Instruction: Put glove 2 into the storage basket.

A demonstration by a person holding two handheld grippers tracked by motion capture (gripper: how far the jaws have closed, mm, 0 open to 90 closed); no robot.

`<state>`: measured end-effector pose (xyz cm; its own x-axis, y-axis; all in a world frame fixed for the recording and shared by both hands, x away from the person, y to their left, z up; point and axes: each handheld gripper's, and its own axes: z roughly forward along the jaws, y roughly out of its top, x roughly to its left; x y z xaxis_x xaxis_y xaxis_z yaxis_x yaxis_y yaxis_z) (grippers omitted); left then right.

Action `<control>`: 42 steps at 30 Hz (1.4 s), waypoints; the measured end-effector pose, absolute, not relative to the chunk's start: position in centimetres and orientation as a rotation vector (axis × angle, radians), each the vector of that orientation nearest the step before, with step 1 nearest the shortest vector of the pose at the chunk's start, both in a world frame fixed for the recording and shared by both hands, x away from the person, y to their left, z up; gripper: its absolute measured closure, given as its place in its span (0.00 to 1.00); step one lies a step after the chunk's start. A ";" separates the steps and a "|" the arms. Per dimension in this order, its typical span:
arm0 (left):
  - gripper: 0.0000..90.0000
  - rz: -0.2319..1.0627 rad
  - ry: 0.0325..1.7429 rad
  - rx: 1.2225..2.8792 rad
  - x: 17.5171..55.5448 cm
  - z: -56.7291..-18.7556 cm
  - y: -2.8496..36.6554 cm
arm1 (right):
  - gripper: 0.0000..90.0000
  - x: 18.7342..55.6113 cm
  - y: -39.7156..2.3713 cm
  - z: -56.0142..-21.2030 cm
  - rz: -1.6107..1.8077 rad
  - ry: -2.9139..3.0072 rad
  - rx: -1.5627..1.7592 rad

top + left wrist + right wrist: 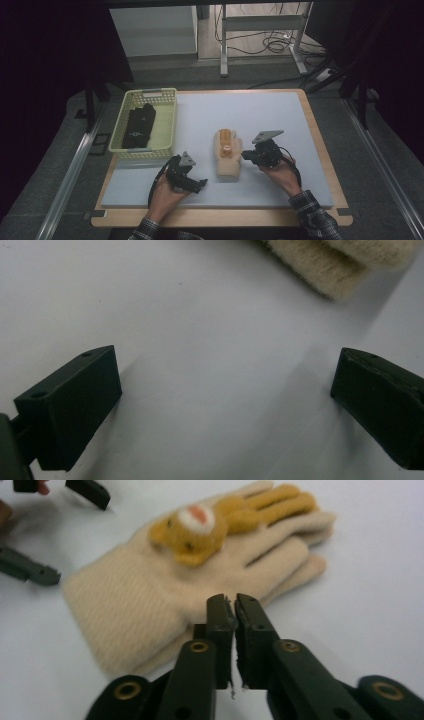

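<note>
A pair of cream knitted gloves (228, 159) lies flat on the pale grey mat (270, 115), one glove stacked on the other, with a small orange bear figure (226, 140) sewn on top.

The right gripper (246, 155) sits just beside the gloves' right edge, its jaws clenched together. In the right gripper view the right gripper (234, 601) shows both black jaws pressed face to face with nothing visibly pinched between them; the tips lie right at the near edge of the gloves (200, 590), close to where the cuff meets the palm. The bear (192, 532) is just beyond the tips and slightly to the left, the glove fingers run off to the right, and the ribbed cuff spreads out to the left.

The left gripper (199, 185) rests on the mat near the cuff end, jaws released and standing wide apart. In the left gripper view, bare mat (210, 390) lies between its jaws, and a corner of the gloves (340, 265) sits ahead of them, nearer the right-hand jaw, not touching either.

Well beyond the left gripper, at the mat's far left corner, stands a pale yellow basket (167, 122) holding dark folded fabric (139, 125). Nothing lies between either gripper and the gloves.
</note>
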<state>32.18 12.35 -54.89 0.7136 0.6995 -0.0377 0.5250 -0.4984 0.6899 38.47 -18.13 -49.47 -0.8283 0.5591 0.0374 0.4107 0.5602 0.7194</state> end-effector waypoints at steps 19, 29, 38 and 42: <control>0.00 0.321 0.927 2.218 32.2 -54.9 12.4 | 0.98 35.9 -17.5 -52.8 1.138 2.690 0.784; 0.01 0.336 0.935 2.228 31.8 -54.7 12.6 | 0.98 35.8 -16.0 -53.0 1.168 2.691 0.761; 0.00 0.328 0.948 2.228 31.6 -54.8 13.8 | 0.96 35.8 -13.7 -53.2 1.164 2.693 0.715; 0.00 0.330 0.945 2.227 31.5 -54.8 14.4 | 0.96 35.9 -12.8 -53.3 1.173 2.688 0.702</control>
<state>31.46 14.38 -54.83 0.7033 0.7102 -0.0316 0.5359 -0.5004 0.6800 35.86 -12.77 -53.28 -0.8840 0.4625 0.0680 0.3645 0.5907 0.7199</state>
